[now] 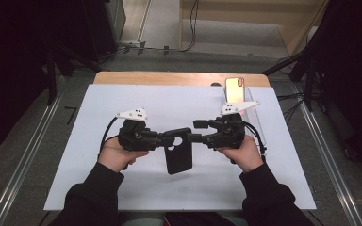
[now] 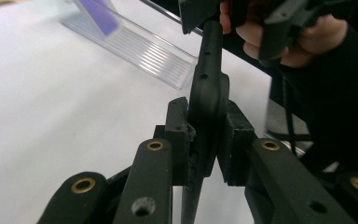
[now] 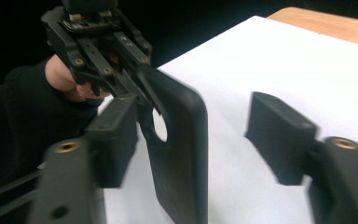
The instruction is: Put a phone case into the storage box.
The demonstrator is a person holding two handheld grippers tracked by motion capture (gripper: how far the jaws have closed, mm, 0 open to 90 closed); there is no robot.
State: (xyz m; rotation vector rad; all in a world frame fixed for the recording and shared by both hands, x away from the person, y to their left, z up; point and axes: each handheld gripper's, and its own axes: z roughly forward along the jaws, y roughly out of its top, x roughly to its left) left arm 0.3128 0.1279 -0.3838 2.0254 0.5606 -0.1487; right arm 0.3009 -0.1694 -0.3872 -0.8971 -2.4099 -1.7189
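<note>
High view first: left hand-held gripper (image 1: 173,136) clamped on the top edge of a black phone case (image 1: 178,156), held up over the white sheet (image 1: 122,188) on the desk (image 1: 169,78), roughly mid-desk between both hands. Right hand-held gripper (image 1: 198,132) pointing in at the same corner of the case from the other side, jaws apart around it. Farther back on the right, a phone (image 1: 234,89) propped upright in a clear stand (image 1: 254,113). Left gripper view: pads (image 2: 177,135) squeezed tight on both faces of the case (image 2: 208,102), seen edge-on and rising up toward the other hand (image 2: 307,37) and its hand-held gripper at the top; clear stand (image 2: 135,44) lying behind on the white sheet (image 2: 51,116). Right gripper view, a bit blurry: jaws spread, having just been opening, one pad (image 3: 114,140) just beside the case (image 3: 179,149), possibly touching, can't quite tell, other pad (image 3: 279,135) well clear of it. Camera cutout in the case visible near the top, left hand-held gripper (image 3: 137,91) pinching the far corner.
</note>
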